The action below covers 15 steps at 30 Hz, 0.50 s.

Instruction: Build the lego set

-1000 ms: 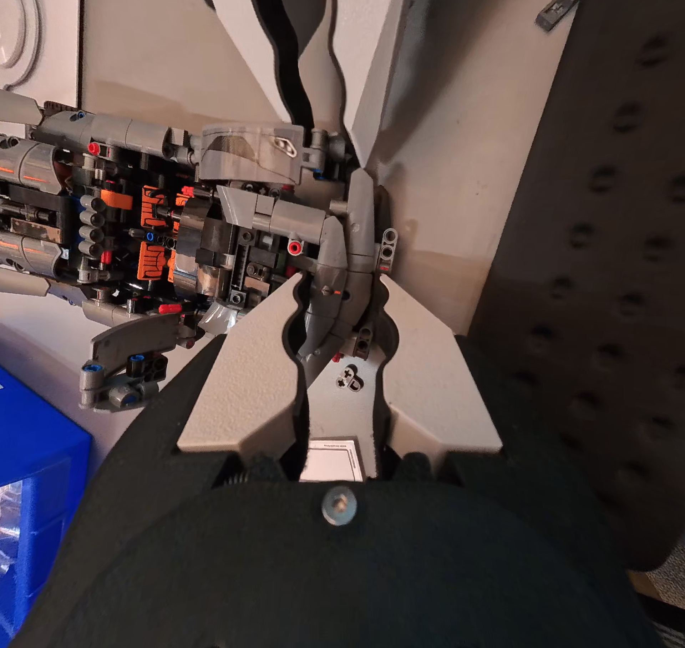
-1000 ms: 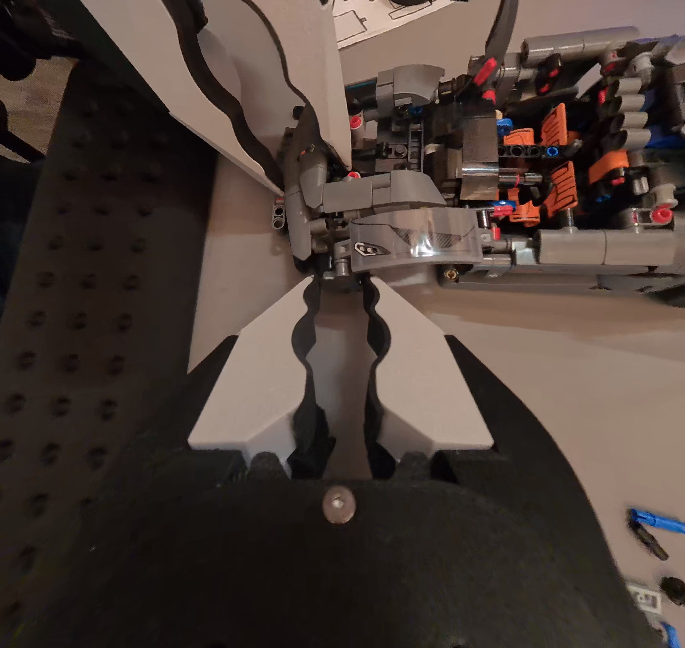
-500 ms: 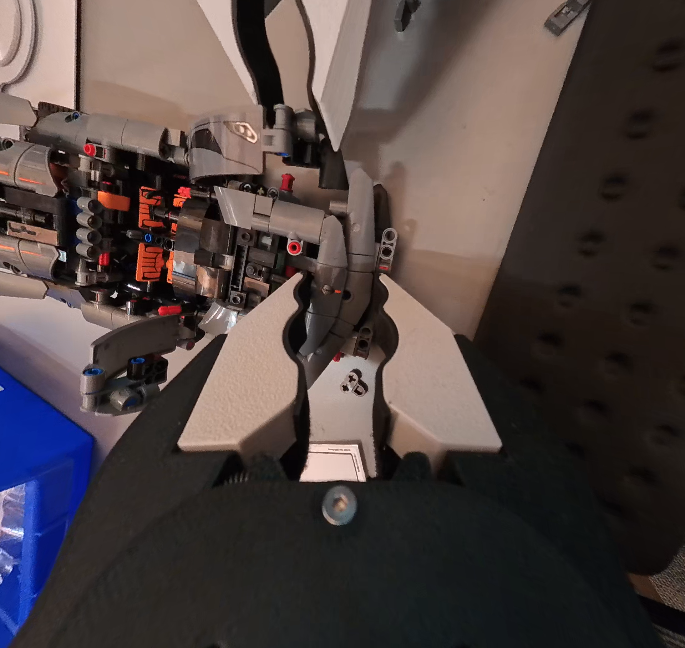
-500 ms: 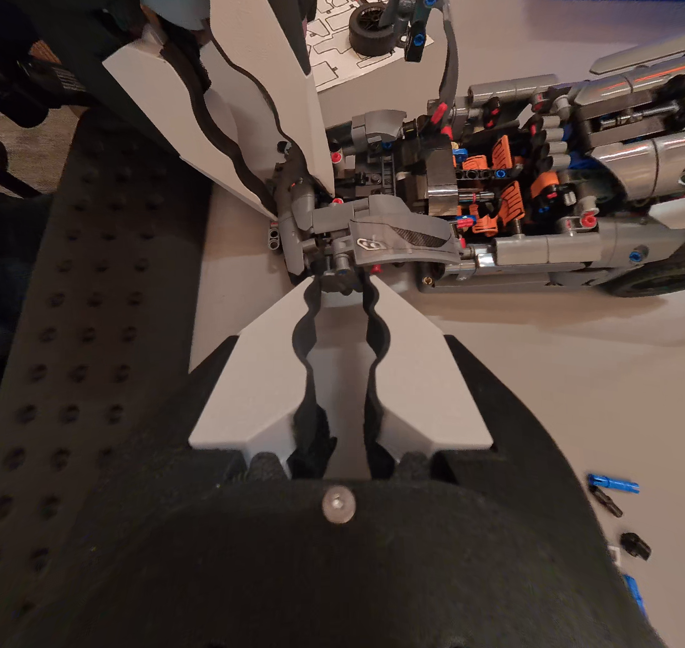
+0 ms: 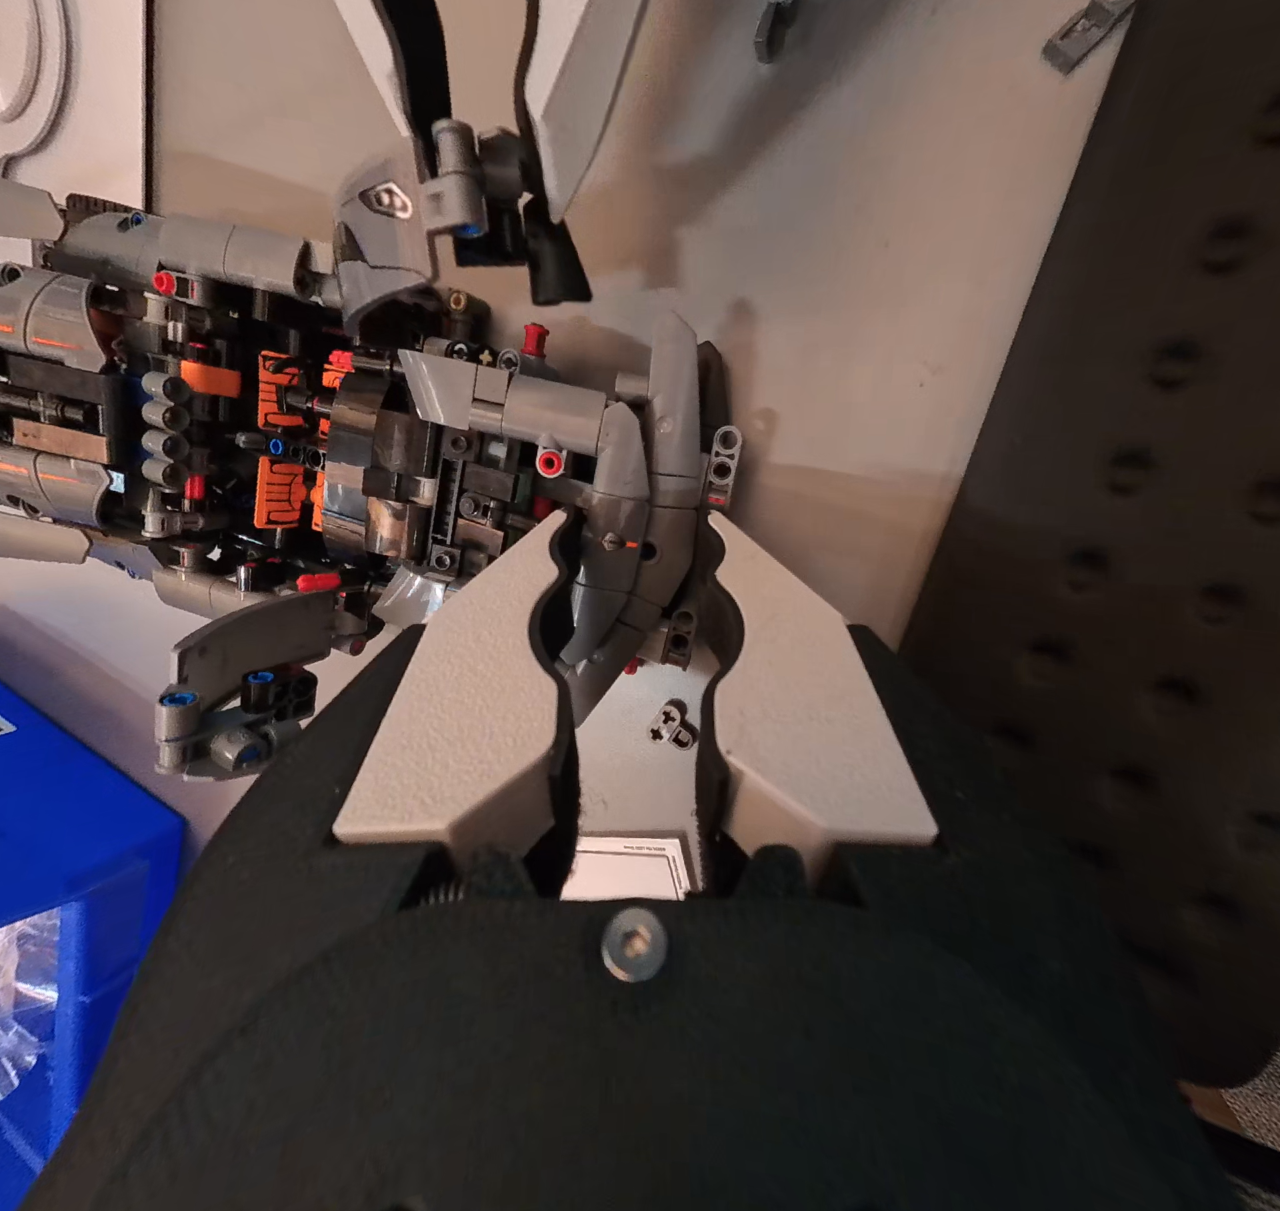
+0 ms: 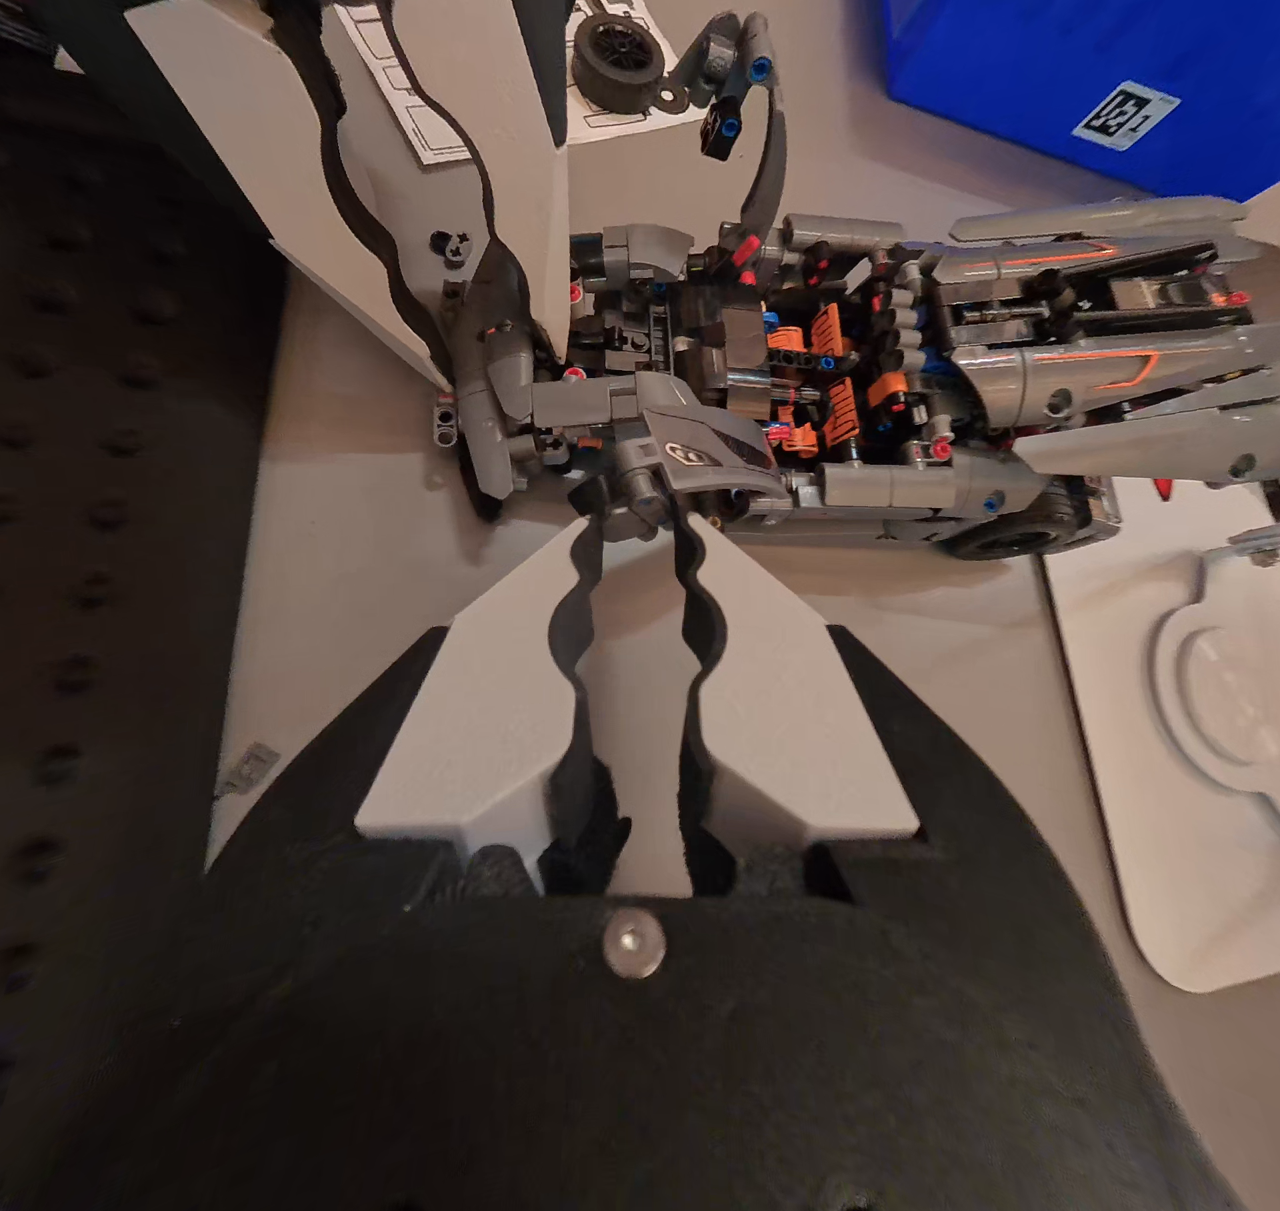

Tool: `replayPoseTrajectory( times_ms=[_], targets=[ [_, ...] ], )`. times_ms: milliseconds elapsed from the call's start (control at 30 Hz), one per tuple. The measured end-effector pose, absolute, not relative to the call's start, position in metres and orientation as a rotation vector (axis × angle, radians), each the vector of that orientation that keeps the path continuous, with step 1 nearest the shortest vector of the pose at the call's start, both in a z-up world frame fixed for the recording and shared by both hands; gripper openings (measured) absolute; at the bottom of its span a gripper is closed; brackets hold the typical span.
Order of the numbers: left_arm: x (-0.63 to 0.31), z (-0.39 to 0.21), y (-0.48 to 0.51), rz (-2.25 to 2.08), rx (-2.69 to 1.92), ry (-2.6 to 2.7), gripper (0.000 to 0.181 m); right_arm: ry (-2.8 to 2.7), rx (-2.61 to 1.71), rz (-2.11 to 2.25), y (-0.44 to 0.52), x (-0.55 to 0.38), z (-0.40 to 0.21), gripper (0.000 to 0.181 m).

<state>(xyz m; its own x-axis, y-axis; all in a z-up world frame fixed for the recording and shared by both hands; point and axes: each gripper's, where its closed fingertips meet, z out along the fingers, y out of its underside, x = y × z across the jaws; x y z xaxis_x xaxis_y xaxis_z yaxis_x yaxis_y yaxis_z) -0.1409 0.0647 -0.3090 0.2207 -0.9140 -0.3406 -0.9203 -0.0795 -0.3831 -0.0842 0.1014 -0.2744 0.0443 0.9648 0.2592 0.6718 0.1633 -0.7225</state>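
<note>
The pale grey bench carries the whole job, with a black dimpled foam mat along one edge and a blue plastic storage box at the far side. A white moulded plastic tray lies just beside the build.

The long grey brick-built car with orange and black innards lies on the bench between the two tools and looks well advanced. The rear bodywork is panelled and striped, one black tyre sits under the near flank, and the engine bay is filled but not roofed.

The left gripper has its jaws fairly narrow, clamped on the curved grey nose bumper, steadying the car. The right gripper has its jaws narrow too, pinching the grey front-corner module with a headlight panel. In the left wrist view that module hangs a little clear of the body, so I judge it is not yet seated.

Work remains. A loose black spoked wheel rests on a white printed sheet of outline drawings, a dark grey arch with blue pins sticks out unfastened, and a small grey connector lies on the bench.

As for writing, the box bears a white square coded tag, and a small white label shows behind the left jaws, its print too fine to read. No maker's mark is legible.
</note>
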Motion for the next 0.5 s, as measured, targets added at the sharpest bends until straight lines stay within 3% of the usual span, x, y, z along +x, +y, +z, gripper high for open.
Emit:
replayPoseTrajectory(
  times_ms=[500],
  targets=[
    [-0.140, -0.308, 0.061, -0.005, -2.047, 1.754, 0.029, -1.522, -1.626, 0.670, 0.111, -0.085, -0.257, 0.011]
  ],
)
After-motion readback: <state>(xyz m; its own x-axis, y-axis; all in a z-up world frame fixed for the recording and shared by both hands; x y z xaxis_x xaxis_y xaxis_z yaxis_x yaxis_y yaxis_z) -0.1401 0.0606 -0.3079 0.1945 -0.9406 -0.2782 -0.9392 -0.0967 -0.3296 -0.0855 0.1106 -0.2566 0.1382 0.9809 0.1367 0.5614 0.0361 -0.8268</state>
